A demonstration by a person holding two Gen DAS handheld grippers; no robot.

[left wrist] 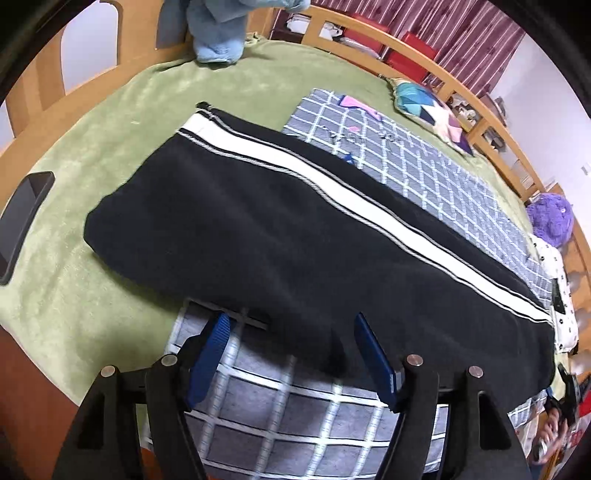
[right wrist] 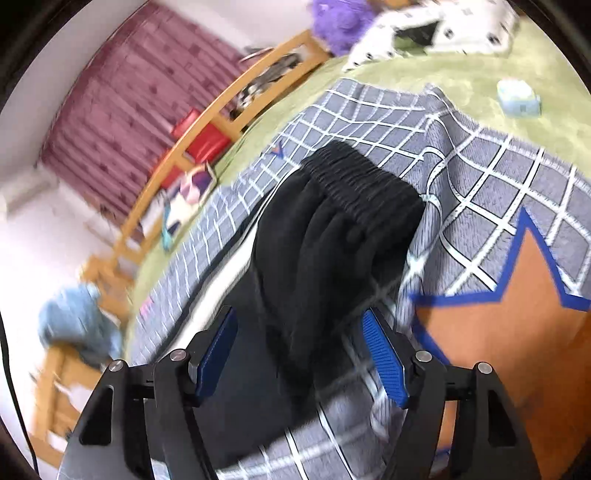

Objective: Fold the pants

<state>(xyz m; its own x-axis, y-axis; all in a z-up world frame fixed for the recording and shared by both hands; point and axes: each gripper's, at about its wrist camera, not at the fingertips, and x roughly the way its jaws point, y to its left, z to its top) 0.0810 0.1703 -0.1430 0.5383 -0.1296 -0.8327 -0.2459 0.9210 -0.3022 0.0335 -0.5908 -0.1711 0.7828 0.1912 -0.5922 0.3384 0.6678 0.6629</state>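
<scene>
Black pants (left wrist: 280, 236) with a white side stripe (left wrist: 332, 192) lie flat on a grey checked blanket (left wrist: 443, 177), folded lengthwise, running from upper left to lower right. My left gripper (left wrist: 291, 321) is open and empty, its blue pads (left wrist: 210, 350) just short of the pants' near edge. In the right wrist view the pants (right wrist: 332, 236) show their ribbed waistband (right wrist: 369, 184) at the far end. My right gripper (right wrist: 299, 317) is open over the black cloth, holding nothing. This view is motion-blurred.
A green cover (left wrist: 110, 122) spreads over the bed inside a wooden rail (left wrist: 424, 48). A phone (left wrist: 22, 221) lies at left. A blue plush toy (left wrist: 218, 33), a patterned cushion (left wrist: 428, 110), a purple toy (left wrist: 550, 218) and a tissue pack (right wrist: 517, 98) sit around.
</scene>
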